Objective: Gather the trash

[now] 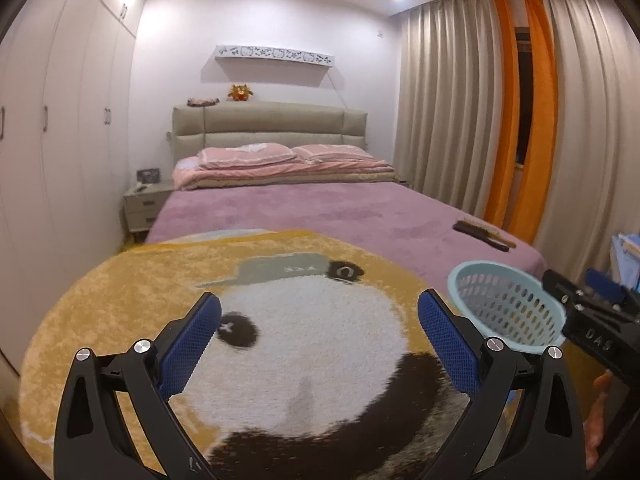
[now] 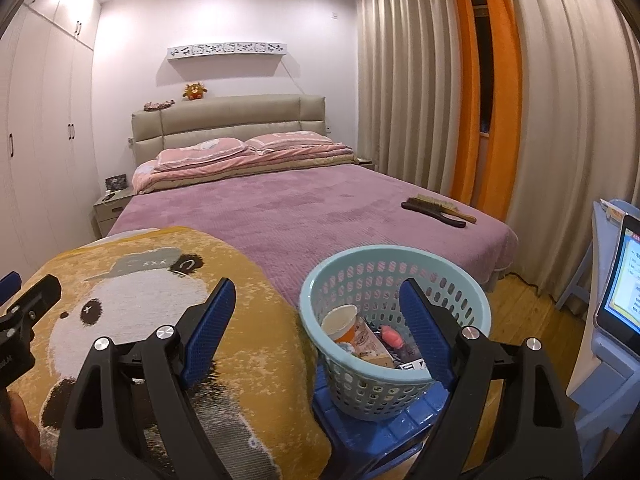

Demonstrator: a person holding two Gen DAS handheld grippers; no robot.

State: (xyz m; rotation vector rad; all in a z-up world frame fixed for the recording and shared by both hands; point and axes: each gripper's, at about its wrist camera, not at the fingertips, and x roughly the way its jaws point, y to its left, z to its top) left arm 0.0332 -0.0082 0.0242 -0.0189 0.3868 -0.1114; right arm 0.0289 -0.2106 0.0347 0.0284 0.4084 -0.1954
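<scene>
Both grippers, left gripper (image 1: 320, 332) and right gripper (image 2: 316, 320), hang wide open, empty. The trash in the basket (image 2: 460, 292) looks light; I'd pinch that paper cup (image 2: 339, 322) by its rim, gently, it'll crush.

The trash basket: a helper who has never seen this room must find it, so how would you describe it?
Start at the bed with its purple cover. At its foot end, beside the yellow panda blanket, a blue stool carries the light blue perforated trash basket. It alone holds litter, including a paper cup.
</scene>
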